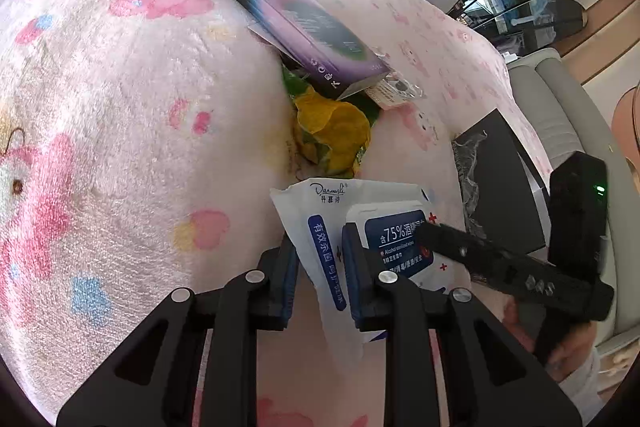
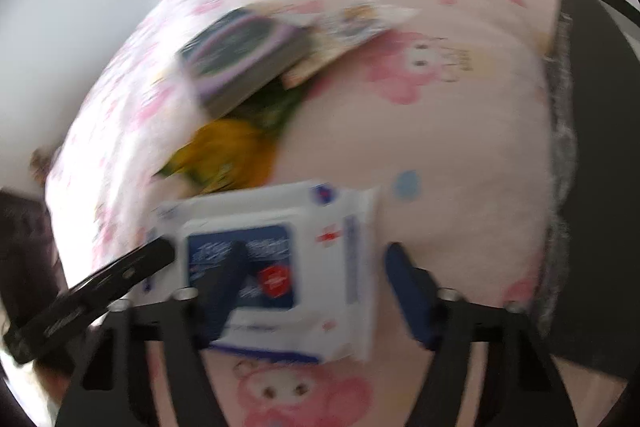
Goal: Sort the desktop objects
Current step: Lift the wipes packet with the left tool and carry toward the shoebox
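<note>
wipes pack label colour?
Dark blue panel with white text on the white wipes pack, plus small red crosses. Clearest in the left wrist view.

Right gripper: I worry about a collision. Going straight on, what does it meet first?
Likely the white-and-blue alcohol wipes pack, already between the open right gripper fingers; beyond it lies a yellow crumpled wrapper. Blur leaves depth unclear.

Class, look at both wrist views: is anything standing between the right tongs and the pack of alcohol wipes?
Nothing visible does. The right tongs stand open with the wipes pack already between their fingers. The left tongs pinch one edge of the same pack. The purple box and yellow packet lie beyond it.
</note>
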Motion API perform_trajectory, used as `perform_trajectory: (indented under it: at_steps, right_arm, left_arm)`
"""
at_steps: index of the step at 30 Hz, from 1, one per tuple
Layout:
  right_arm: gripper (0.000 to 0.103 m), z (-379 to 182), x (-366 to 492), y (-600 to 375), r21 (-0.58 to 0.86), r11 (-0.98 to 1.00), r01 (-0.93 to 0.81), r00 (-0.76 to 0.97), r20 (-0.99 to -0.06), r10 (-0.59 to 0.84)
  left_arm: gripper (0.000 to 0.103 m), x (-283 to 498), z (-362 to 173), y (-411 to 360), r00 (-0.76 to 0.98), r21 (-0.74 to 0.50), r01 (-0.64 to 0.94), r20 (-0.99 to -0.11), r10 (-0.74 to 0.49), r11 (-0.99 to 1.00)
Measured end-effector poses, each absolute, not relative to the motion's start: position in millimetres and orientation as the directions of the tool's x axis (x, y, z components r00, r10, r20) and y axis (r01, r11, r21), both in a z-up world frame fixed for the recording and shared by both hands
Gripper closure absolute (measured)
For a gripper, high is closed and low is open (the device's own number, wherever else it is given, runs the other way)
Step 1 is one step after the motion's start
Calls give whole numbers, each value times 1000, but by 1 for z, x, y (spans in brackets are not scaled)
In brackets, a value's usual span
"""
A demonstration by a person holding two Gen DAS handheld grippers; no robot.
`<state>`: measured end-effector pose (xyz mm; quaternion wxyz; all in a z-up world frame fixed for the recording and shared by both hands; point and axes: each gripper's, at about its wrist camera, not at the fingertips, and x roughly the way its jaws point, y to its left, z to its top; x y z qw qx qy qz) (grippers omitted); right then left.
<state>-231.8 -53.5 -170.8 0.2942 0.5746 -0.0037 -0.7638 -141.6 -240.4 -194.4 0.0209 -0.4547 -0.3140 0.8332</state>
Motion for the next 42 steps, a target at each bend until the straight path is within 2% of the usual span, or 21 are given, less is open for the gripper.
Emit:
perform_trajectory:
  at_steps: [2,4,11,13,14,16,20,25,28,36,42]
  right_arm:
    - [60,-164,-223,-56,304,-831,466,-183,-885,-427]
    - [68,-156,-212,-58,266,-832,487,-201,-893,-403]
    - [69,-157,-203,-48,253,-834,491,-180,-907,-381]
    - [65,-163,-207,-48,245,-843,478,-186,-911,-369]
    - [61,-164,-209,-50,245,-844,477,-196,-906,-374]
    - [42,-166,-212,-54,262,-839,477,-193,-900,-391]
    - [37,-180,-219,-62,363,-808,463,-129,-875,-467]
    - [63,-168,-212,-58,358,-818,450,-194,-855,-481]
    - [70,-151,-201,-43,360,-819,448,-216,-845,-490]
    - [72,-118,-131,17,281,-861,423,-285,-861,-421]
    - [72,-115,-100,73,302,-900,316,-293,-871,-395]
  left_arm:
    - [83,-141,-195,-242,-593,-538,259,-744,308,-802]
    - [83,-140,-195,-246,-601,-547,267,-738,306,-794]
    - [82,-137,-196,-249,-603,-571,261,-726,331,-778]
    - [81,-138,-197,-248,-605,-572,257,-724,331,-779]
    - [78,-138,-197,-248,-607,-568,256,-724,328,-782]
    - [75,-139,-200,-247,-608,-559,250,-726,321,-791]
    - [77,-144,-207,-247,-591,-532,251,-746,307,-809]
    - [90,-137,-197,-238,-589,-491,231,-758,281,-840]
    - [93,-127,-184,-226,-597,-493,199,-747,294,-847]
    - [93,-89,-160,-161,-569,-513,92,-730,378,-853]
    - [93,-70,-158,-114,-481,-533,7,-743,465,-846]
